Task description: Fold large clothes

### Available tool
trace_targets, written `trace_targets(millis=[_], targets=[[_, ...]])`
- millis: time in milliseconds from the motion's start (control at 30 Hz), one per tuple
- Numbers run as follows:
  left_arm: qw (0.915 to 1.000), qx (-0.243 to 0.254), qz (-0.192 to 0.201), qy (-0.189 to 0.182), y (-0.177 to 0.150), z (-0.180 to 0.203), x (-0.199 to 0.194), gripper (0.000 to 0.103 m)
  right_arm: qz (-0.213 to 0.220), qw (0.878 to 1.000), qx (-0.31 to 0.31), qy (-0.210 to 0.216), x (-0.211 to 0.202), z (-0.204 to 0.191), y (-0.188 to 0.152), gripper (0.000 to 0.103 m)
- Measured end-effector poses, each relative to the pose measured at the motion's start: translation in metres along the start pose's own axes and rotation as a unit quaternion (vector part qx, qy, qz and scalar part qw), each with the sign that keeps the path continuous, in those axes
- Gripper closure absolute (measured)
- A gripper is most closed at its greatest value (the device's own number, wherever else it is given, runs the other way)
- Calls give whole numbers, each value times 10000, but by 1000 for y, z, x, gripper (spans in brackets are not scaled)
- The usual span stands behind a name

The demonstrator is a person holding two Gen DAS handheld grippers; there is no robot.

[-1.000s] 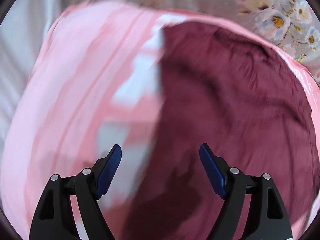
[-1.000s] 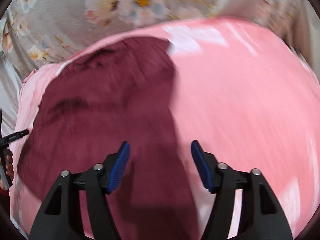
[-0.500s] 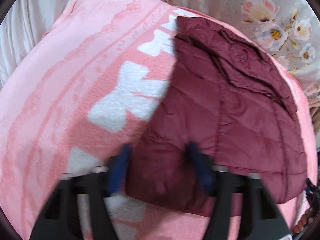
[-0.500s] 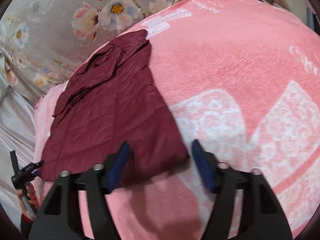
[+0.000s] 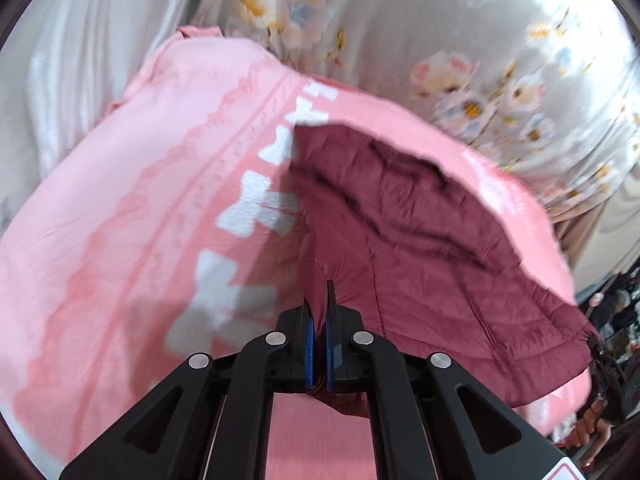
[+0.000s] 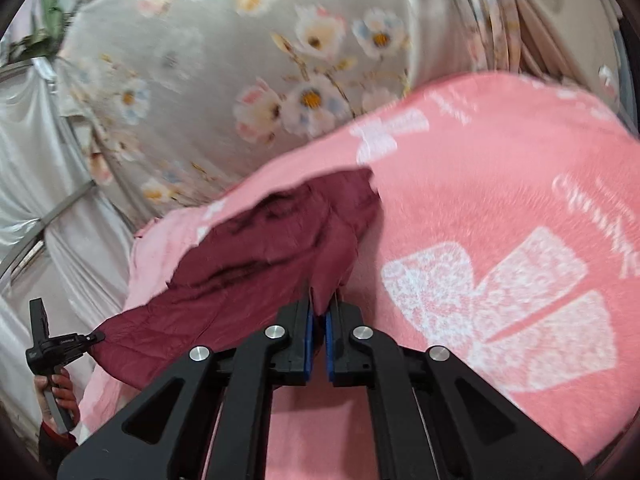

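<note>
The maroon jacket (image 5: 420, 248) lies on the pink blanket (image 5: 140, 220); our left claw (image 5: 319, 316) and right claw (image 6: 318, 308), both wide open a second ago, now pinch its near hem and the edge has come up off the blanket. White script far right on the blanket is too blurred to read.

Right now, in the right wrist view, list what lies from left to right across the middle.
White drape → left gripper → maroon garment → right gripper → pink blanket.
</note>
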State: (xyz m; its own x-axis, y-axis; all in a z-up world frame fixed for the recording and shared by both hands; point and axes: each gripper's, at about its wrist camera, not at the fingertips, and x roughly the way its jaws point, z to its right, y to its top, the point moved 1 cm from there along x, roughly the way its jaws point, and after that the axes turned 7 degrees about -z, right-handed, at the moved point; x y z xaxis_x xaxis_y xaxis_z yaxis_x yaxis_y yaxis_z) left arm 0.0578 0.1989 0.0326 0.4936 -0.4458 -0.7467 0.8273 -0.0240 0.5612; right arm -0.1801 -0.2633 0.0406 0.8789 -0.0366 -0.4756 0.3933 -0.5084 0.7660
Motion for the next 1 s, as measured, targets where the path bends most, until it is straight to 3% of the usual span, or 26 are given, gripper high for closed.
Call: trace_targets(millis=[167,300,367,533,667,867,1000], targets=[[9974,-46,650,-310,-7,8,-84,101,698,9971,-196,214,-63,-27,23,100],[9954,150,940,-105,20,31,-96,101,901,9955,-207,220,-55,-36,55,100],[9959,148,892,39,47,38,-77,101,847,9963,-125,67,-25,-31,78,100],[9937,203,755,809,114,58,2,100,441,9981,289,-305,73,3,121,100],[9901,183,453,1319,153,62,80,100,149,9963,463,-709,148,23,134,100],[9794,259,-13,2004,171,50,180,98,-336,9903,527,-1239,239,44,127,100],[9745,216,-306,2212,167,34,230,97,-560,9862,403,-1507,274,51,118,100]])
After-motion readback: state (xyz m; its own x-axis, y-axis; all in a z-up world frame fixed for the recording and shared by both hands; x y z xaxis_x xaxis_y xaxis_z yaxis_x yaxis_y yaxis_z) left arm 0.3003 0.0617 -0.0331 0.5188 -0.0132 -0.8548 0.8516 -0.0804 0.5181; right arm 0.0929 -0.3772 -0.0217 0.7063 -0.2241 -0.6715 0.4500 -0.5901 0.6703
